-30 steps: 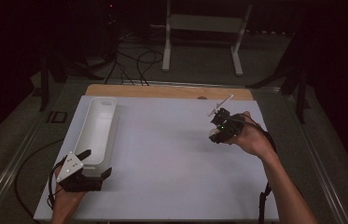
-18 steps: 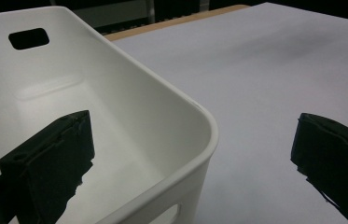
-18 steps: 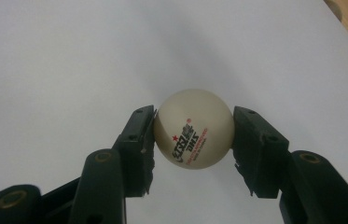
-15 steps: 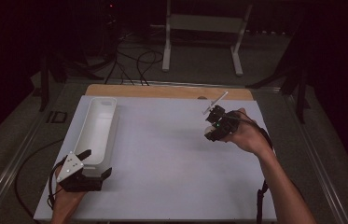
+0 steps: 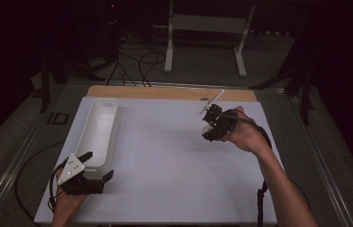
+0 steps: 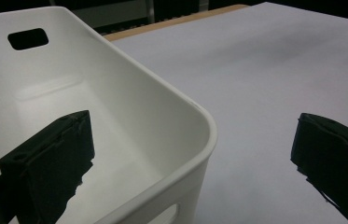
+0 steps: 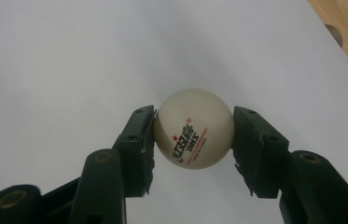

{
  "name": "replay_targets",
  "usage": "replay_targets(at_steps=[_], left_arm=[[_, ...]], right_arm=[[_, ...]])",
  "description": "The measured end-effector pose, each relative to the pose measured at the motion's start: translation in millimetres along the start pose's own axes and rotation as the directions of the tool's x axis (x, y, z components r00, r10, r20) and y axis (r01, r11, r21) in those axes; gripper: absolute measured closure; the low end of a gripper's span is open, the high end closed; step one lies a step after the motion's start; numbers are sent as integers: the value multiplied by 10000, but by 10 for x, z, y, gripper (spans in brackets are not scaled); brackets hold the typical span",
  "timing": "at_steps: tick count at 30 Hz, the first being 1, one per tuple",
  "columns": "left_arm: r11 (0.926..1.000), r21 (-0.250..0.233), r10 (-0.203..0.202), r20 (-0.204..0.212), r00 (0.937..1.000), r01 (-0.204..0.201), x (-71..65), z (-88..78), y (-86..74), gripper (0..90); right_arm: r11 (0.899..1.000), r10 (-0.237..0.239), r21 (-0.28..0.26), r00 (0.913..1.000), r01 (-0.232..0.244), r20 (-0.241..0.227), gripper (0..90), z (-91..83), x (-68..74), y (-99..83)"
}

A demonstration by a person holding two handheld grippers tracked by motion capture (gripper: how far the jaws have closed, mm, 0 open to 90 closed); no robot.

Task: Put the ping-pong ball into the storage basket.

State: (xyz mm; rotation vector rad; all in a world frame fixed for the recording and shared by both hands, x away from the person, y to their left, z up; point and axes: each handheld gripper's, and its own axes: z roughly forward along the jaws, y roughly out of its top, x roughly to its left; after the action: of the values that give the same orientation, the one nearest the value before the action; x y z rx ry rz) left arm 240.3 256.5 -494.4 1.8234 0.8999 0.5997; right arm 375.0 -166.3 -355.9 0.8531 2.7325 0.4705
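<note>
In the right gripper view, the right gripper (image 7: 193, 128) has its two black jaws closed on a white table-tennis ball (image 7: 194, 128), one pad pressing each side at the centre of the frame. The ball is round, so it has no long axis; its red and black printed logo faces the camera, slanting up toward the right. In the high view this gripper (image 5: 210, 126) sits right of centre, clear above the white worktop (image 5: 174, 161).

The left gripper (image 5: 99, 166) rests at the lower left of the high view, jaws spread wide and gripping nothing. One jaw stands inside the near end of the white bin (image 6: 115, 107), the other outside over the worktop. The bin (image 5: 99, 130) has its long axis running from the lower left toward the top of the frame.
</note>
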Motion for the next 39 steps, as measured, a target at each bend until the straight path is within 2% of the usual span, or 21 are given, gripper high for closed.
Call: replay_targets(at_steps=[18,39], left_arm=[[10000,5,18,6,10000,-18,1,-1,0,0],[10000,12,35,6,10000,-35,-1,-1,0,0]], right_arm=[[9987,-456,-218,9989,454,-117,499,-25,104,186],[9973,-636,-371,9976,626,-267,499,-22,184,316]])
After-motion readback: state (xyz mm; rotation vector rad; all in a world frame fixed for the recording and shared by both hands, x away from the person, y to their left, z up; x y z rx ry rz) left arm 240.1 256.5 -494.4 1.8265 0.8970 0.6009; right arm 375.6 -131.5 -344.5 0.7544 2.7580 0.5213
